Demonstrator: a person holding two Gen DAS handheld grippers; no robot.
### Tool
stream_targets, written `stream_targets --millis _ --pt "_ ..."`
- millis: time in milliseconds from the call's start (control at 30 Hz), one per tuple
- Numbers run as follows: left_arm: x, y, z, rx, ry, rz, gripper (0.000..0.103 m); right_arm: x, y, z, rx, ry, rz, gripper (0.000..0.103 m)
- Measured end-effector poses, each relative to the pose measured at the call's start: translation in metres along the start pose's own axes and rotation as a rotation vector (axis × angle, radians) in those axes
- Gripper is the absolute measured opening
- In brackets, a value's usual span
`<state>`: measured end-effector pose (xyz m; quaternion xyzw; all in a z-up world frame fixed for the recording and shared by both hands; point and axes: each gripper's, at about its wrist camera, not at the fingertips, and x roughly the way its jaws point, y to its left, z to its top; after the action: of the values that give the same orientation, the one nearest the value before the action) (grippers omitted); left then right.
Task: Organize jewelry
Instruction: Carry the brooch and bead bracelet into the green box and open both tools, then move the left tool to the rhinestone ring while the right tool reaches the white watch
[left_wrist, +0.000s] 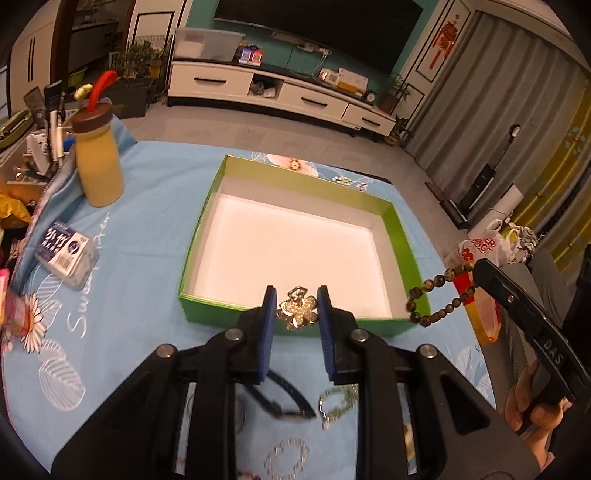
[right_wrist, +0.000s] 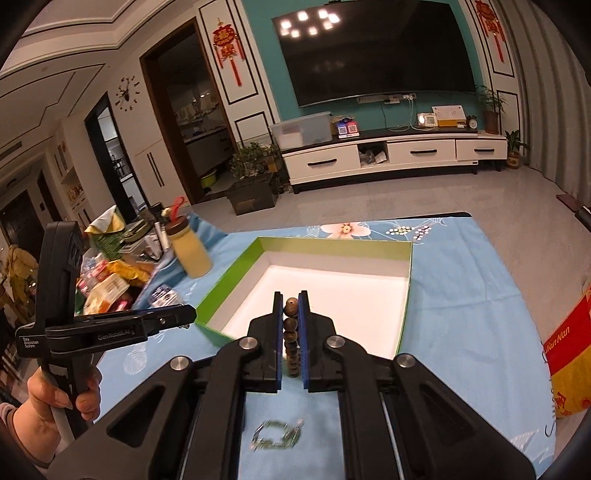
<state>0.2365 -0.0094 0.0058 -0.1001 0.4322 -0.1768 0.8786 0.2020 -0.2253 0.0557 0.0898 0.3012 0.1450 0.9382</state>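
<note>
A green box (left_wrist: 207, 206) with a white inside lies open on the blue cloth; nothing lies in it. My left gripper (left_wrist: 297, 301) is shut on a gold flower brooch (left_wrist: 298, 312), held over the box's near wall. My right gripper (right_wrist: 291, 306) is shut on a string of dark brown beads (right_wrist: 290, 332), just above the box's (right_wrist: 236, 273) near edge. From the left wrist view the beads (left_wrist: 436, 291) hang in a loop from the right gripper's tip (left_wrist: 476, 267) over the box's right corner.
A yellow bottle (left_wrist: 98, 162) with a brown lid stands left of the box, and a small printed packet (left_wrist: 66, 253) lies near it. Loose chains (left_wrist: 336, 404), a dark strap (left_wrist: 284, 398) and a pearl ring (left_wrist: 288, 456) rest on the cloth under my grippers. Clutter crowds the table's left side (right_wrist: 114, 273); a red-yellow bag (right_wrist: 569, 354) sits right.
</note>
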Motion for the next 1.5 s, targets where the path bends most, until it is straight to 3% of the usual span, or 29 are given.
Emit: stream_targets --millis 233,267,300,333,433,500,633,867,1133,1500 --pt "0.048 -0.003 0.014 -0.003 0.057 0.064 0.022 0.042 -0.022 0.004 0.034 0.059 -0.065 0.008" --pt "0.055 -0.002 0.016 -0.010 0.066 0.076 0.028 0.049 -0.028 0.004 0.051 0.082 -0.082 0.009" --pt "0.059 0.000 0.017 -0.020 0.076 0.082 0.044 0.053 -0.033 0.003 0.065 0.095 -0.093 0.016" --pt "0.064 0.003 0.019 -0.035 0.079 0.090 0.050 0.056 -0.039 0.002 0.081 0.104 -0.102 0.020" --pt "0.063 0.008 0.017 -0.045 0.069 0.090 0.054 0.049 -0.051 -0.002 0.101 0.092 -0.120 0.029" --pt "0.058 0.012 0.013 -0.044 0.061 0.095 0.056 0.041 -0.056 -0.006 0.116 0.089 -0.126 0.036" --pt "0.032 0.026 0.001 -0.053 0.027 0.099 0.064 0.025 -0.058 -0.015 0.127 0.091 -0.127 0.036" --pt "-0.020 0.050 -0.034 -0.079 -0.016 0.139 0.066 -0.011 -0.044 -0.044 0.091 0.104 -0.123 0.043" --pt "-0.066 0.078 -0.092 -0.125 -0.010 0.208 0.069 -0.038 -0.028 -0.077 0.101 0.148 -0.086 0.044" --pt "-0.099 0.097 -0.161 -0.145 0.026 0.259 0.069 -0.061 -0.013 -0.111 0.086 0.193 -0.068 0.044"
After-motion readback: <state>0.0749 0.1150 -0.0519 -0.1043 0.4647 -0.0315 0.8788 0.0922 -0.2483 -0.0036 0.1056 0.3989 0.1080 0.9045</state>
